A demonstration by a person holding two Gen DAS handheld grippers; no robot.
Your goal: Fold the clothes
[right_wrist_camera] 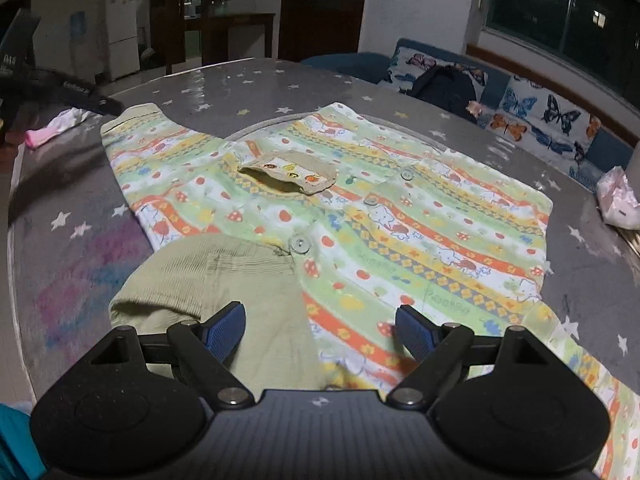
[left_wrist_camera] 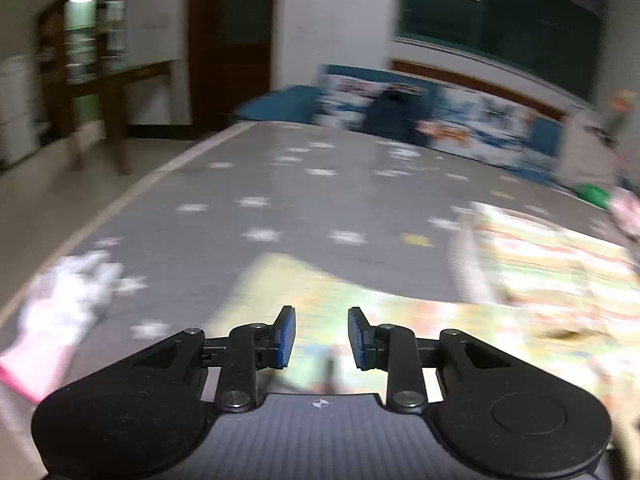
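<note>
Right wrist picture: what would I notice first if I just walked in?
The bright striped child's shirt with fruit and elephant prints lies spread flat across the grey star-patterned table cover. Behind it sits a blue butterfly-print sofa, and the open right gripper hovers over the shirt's plain olive collar.

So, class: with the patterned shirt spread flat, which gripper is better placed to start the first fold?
Right. The right gripper is open directly over the shirt near its collar. The left gripper view is motion-blurred, near the shirt's edge.
</note>
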